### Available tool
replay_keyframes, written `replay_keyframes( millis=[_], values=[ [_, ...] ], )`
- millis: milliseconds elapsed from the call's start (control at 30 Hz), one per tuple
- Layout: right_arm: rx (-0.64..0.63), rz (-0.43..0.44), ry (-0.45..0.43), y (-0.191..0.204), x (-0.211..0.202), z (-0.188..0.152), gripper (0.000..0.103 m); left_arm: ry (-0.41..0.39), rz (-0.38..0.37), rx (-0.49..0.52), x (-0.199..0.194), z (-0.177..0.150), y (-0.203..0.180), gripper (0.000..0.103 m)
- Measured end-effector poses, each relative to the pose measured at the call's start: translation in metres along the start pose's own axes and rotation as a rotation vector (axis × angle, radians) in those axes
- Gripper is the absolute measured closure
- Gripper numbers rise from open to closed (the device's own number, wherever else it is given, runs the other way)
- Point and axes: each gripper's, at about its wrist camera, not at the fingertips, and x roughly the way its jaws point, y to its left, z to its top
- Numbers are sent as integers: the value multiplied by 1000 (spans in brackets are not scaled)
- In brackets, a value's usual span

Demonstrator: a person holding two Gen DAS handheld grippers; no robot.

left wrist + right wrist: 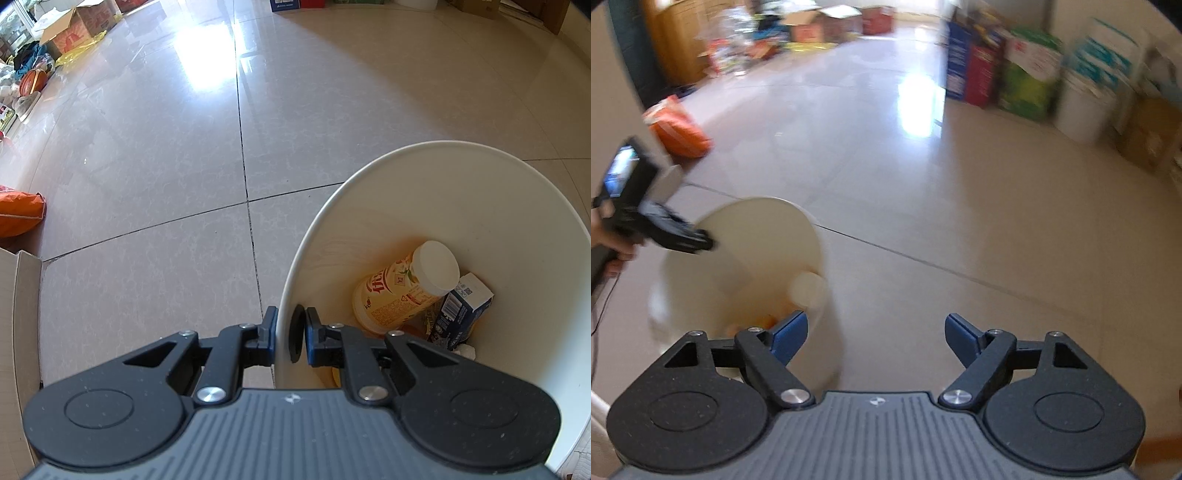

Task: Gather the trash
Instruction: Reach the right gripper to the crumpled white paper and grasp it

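The left gripper (290,334) is clamped on the near rim of the white bin (480,206), at four o'clock in its view. Inside lie a yellow bottle (402,288) and a blue carton (461,310). The right gripper (875,336) gapes wide, empty, over the floor (923,221).

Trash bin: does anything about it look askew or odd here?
Yes. The white bin is tipped, its mouth facing the camera, because the left gripper is clamped on its rim. The yellow bottle and blue carton lie inside; nothing spilled.
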Motion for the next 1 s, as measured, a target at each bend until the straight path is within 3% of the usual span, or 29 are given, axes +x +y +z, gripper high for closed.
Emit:
replay_keyframes(
  millis=[300,467,633,1000],
  values=[
    [241,-228,129,-117,43,-74,17,0,2,2,1,-1,-1,90],
    [442,-275,210,-178,76,-119,17,3,7,4,1,0,-2,90],
    [636,-323,219,-222,105,-155,17,-1,17,19,1,-1,-4,90],
    [832,-417,233,-289,158,-220,18,8,19,23,2,0,-8,90]
  ],
)
